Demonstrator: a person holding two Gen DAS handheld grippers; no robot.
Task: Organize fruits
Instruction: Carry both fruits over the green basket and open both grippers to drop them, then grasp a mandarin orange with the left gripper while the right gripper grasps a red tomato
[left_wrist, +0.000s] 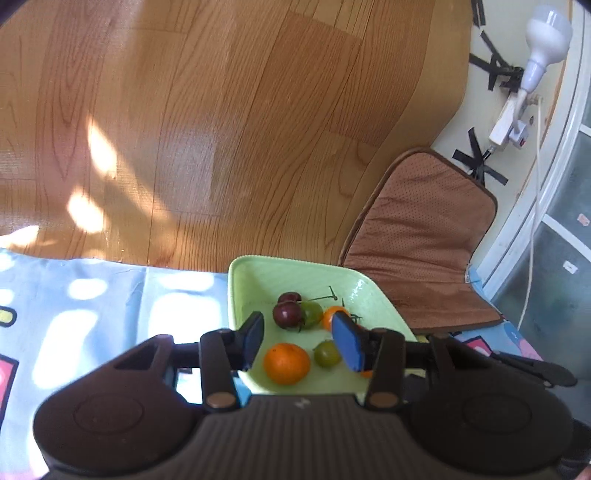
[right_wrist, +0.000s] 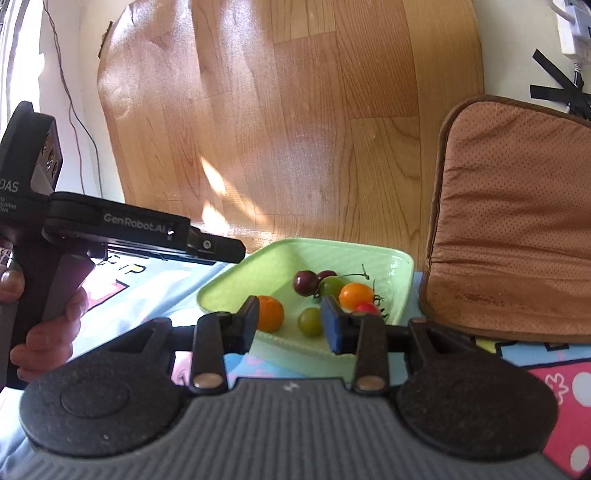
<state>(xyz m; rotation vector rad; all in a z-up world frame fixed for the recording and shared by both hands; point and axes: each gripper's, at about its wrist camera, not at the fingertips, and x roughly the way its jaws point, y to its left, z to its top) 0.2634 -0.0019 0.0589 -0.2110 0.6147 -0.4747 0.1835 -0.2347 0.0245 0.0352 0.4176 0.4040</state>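
Note:
A light green square tray (left_wrist: 258, 269) (right_wrist: 229, 284) sits on a patterned cloth and holds several small fruits: an orange (left_wrist: 286, 363) (right_wrist: 269, 313), dark red cherries (left_wrist: 287, 314) (right_wrist: 306, 282), green tomatoes (left_wrist: 327, 353) (right_wrist: 310, 321), an orange tomato (right_wrist: 355, 294) and a red one (right_wrist: 365, 307). My left gripper (left_wrist: 301, 341) is open and empty above the tray's near side. My right gripper (right_wrist: 290, 325) is open and empty over the tray's near edge. The left gripper's body (right_wrist: 122, 229), held by a hand, shows at the left of the right wrist view.
A brown seat cushion (left_wrist: 421, 236) (right_wrist: 513, 221) lies right of the tray, overlapping the cloth (left_wrist: 92, 295). Wooden floor (left_wrist: 221, 129) stretches beyond. A lamp (left_wrist: 543, 40), power strip and cable are at far right by a wall.

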